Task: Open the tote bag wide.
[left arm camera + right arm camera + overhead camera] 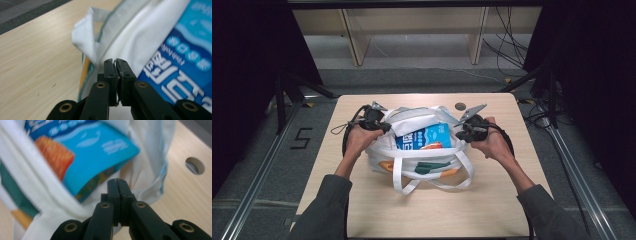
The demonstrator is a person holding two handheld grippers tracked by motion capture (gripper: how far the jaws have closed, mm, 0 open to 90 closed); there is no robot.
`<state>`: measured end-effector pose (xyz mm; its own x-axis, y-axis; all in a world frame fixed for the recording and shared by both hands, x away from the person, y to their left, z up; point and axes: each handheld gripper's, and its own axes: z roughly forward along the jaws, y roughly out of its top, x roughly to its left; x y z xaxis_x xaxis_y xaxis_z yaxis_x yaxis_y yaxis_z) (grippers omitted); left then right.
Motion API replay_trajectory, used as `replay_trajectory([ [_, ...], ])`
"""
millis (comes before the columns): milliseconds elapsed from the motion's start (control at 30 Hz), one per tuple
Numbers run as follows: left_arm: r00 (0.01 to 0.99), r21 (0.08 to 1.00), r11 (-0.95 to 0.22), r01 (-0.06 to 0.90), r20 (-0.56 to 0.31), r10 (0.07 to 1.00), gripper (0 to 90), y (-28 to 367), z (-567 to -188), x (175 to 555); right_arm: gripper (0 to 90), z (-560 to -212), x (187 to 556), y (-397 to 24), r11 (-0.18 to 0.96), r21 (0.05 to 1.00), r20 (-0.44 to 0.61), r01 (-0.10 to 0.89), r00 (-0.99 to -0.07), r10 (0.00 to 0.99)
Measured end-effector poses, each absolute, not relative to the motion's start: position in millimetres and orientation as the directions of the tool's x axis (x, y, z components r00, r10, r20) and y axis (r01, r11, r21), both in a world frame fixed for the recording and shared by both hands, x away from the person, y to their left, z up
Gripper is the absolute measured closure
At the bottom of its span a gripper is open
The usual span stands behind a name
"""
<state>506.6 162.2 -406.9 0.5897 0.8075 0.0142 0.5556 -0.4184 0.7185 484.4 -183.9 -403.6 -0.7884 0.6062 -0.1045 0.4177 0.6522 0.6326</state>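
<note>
Here the white bag slumps mid-table, a blue packet poking from its mouth. At its left rim the left gripper pinches the fabric; at its right rim the right gripper is closed, apparently on cloth too. The bag looks soft and light, best held by its rim or straps.

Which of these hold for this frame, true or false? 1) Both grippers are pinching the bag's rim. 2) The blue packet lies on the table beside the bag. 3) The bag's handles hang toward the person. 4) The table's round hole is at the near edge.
1) True. The left gripper and the right gripper are each shut on the fabric of the white bag, one at each side of its mouth.
2) False. The blue packet sits inside the bag, showing through the open mouth.
3) True. The handles lie on the table on the person's side.
4) False. The round hole is near the far edge, beyond the bag.
</note>
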Motion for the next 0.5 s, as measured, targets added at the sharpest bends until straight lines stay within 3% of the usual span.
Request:
replay_trajectory([
  [233,0.479,0.731,-0.322,0.602,-0.007,0.878,89.1,193,-430,523,90.0,-424,514,-189,0.653,0.578,-0.117,0.490,-0.741,0.661],
  [300,0.493,0.709,-0.311,0.633,-0.060,0.868,89.2,201,-439,524,90.0,-435,521,-195,0.653,0.570,-0.112,0.498,-0.740,0.663],
  [500,0.473,0.715,-0.308,0.628,-0.036,0.880,89.5,199,-458,528,90.0,-463,524,-197,0.625,0.558,-0.070,0.546,-0.719,0.691],
])
